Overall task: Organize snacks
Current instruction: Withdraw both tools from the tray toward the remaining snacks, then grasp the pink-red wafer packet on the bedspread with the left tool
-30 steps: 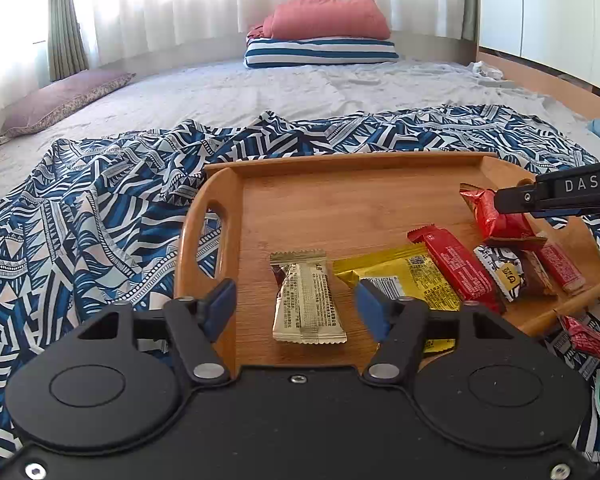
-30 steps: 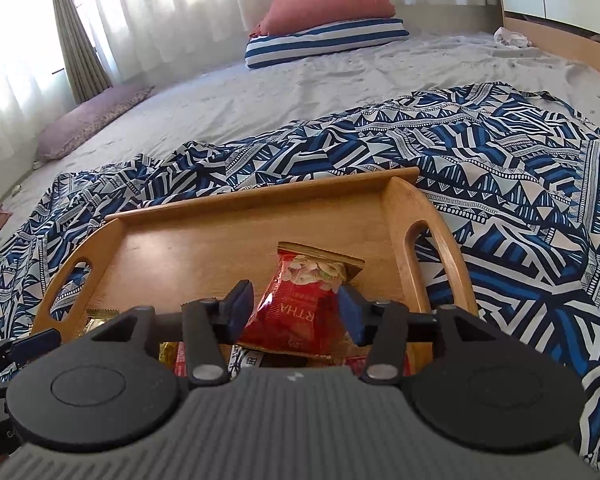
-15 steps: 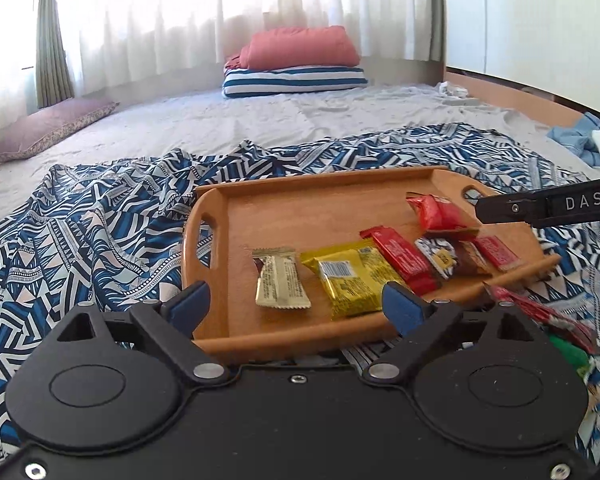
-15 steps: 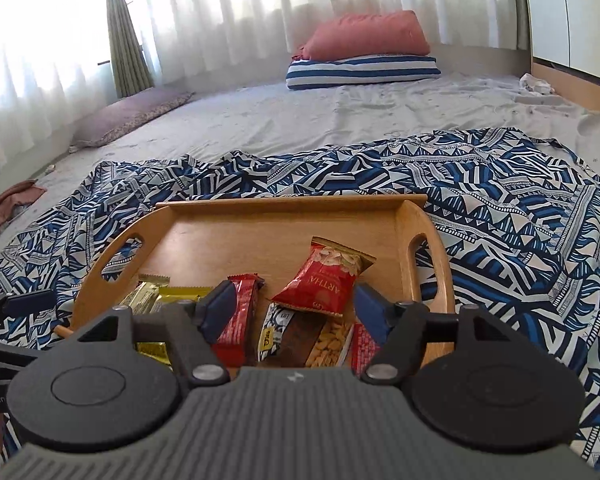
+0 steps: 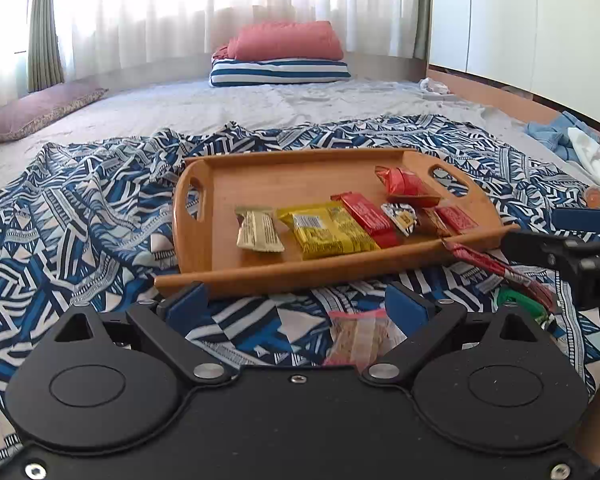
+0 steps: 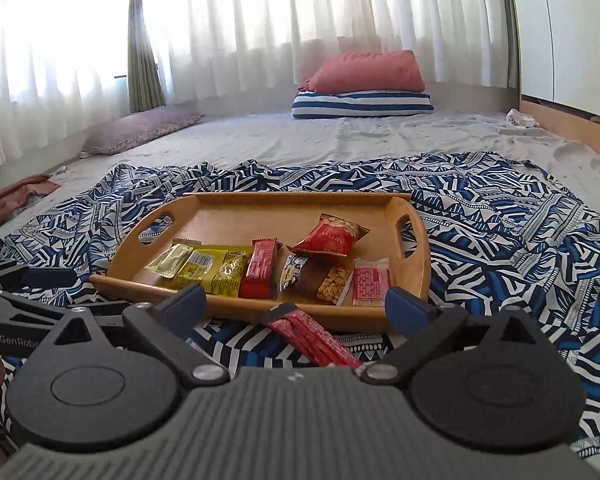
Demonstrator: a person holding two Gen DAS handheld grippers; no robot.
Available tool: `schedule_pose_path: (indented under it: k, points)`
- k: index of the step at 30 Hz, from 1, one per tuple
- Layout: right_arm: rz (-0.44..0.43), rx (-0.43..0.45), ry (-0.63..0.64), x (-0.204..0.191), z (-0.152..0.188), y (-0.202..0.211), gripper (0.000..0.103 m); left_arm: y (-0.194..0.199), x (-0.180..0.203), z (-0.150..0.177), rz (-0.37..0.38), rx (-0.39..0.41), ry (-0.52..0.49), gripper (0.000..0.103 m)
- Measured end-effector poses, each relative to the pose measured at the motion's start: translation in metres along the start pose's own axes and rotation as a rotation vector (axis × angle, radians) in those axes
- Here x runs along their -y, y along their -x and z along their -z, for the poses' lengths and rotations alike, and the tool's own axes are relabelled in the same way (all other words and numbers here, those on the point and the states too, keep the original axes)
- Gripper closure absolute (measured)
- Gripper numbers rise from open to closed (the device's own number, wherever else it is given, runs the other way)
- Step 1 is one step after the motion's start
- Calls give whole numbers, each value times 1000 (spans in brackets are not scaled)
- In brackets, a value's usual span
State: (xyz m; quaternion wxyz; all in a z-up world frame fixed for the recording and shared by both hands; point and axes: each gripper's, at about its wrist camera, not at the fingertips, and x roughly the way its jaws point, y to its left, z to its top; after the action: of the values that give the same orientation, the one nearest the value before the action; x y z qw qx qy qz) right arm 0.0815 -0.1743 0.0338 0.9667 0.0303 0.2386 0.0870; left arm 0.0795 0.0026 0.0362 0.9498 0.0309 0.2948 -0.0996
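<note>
Tray: a wooden tray [image 6: 414, 276] with a cut-out handle at each end sits on a blue and white patterned blanket [image 6: 500, 240] spread over the bed.
Snacks on the tray: they lie in a row near the front edge – a pale gold packet [image 5: 259, 234], a yellow bar [image 5: 326, 231], a red bar [image 5: 366, 214], a brown nut bar [image 6: 314, 279] and a small red and white packet [image 6: 371, 281]. A red peanut bag [image 6: 327, 239] lies a bit further back, partly on top of the nut bar.
Snacks off the tray: a long red stick pack [image 6: 312, 338] lies on the blanket, with one end up against the tray's front edge. A green wrapper [image 5: 520, 304] is next to it, and a clear packet with pink ends [image 5: 358, 338] lies closer in.
Left gripper [image 5: 298, 306]: its blue fingers have just been spreading and now stand wide apart. They squeeze nothing – only blanket and the clear packet show below and between them, not touched.
Right gripper [image 6: 296, 306]: its fingers have just been spreading too, and they are let go. The red stick pack lies on the blanket under the gap, free of both pads.
Both grippers: they hang over the blanket just in front of the tray.
Far end of the bed: a red pillow [image 6: 370, 71] sits on a striped pillow [image 6: 362, 105].
</note>
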Motion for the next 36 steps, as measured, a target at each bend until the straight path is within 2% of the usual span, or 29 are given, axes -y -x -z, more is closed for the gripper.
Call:
schedule_pose_path:
  k: [4, 15, 23, 28, 34, 36]
  points:
    - [29, 22, 54, -13, 20, 16, 0, -1, 2, 8, 6, -21, 3, 8]
    - [89, 1, 146, -42, 65, 32, 0, -8, 14, 21, 33, -50, 0, 8]
    - [89, -31, 164, -56, 87, 35, 0, -15, 20, 24, 66, -66, 4, 8]
    - [77, -51, 139, -57, 93, 36, 0, -19, 17, 24, 109, -89, 50, 18]
    - [85, -50, 110, -53, 94, 36, 0, -21, 16, 25, 136, -121, 73, 39]
    - [92, -48, 102, -51, 93, 35, 0, -20, 17, 25, 137, -125, 70, 49]
